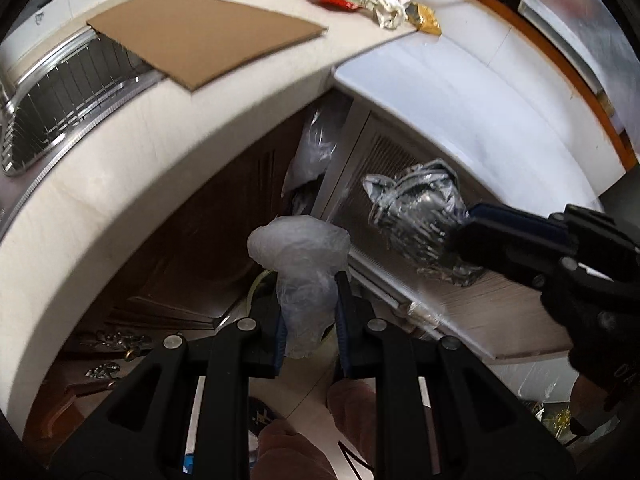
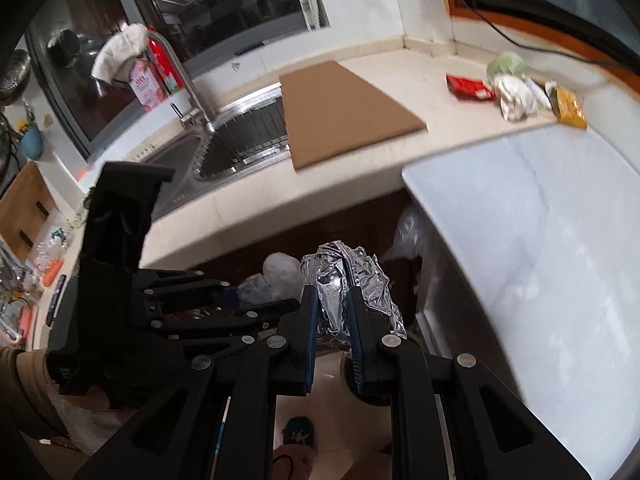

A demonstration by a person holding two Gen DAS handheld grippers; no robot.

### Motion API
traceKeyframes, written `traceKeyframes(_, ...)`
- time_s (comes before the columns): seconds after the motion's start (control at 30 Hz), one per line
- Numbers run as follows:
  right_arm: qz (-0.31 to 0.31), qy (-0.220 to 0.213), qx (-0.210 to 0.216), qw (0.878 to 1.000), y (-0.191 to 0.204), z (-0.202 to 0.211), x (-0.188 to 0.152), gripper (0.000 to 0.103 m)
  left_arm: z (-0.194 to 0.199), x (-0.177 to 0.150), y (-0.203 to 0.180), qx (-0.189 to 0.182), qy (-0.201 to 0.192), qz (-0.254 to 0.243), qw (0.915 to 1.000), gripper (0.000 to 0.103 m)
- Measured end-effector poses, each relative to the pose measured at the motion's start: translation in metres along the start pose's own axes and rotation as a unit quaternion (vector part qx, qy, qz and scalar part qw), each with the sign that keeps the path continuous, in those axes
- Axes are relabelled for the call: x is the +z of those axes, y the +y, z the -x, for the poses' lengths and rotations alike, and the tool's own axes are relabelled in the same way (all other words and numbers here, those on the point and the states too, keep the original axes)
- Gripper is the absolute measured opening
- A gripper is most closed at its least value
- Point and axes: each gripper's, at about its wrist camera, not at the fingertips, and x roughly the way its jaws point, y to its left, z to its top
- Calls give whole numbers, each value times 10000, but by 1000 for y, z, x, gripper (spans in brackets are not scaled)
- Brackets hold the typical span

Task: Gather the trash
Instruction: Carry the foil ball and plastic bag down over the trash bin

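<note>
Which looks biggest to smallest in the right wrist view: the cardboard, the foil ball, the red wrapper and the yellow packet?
1. Cardboard, clearly the largest.
2. Foil ball, though it sits in the right gripper close to the camera, which enlarges it.
3. Red wrapper and yellow packet look about alike; I would not rank them.

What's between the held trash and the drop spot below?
Nothing visible: left tool holds the plastic wad and right tool the foil ball, both off the counter over open floor. No bin clearly shows.
</note>
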Motion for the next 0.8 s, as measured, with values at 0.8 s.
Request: traceKeyframes(0.8,-787,712,-722,9917,-59,-193,-111,14,-172,-62,49,-305,468,258,9981,17)
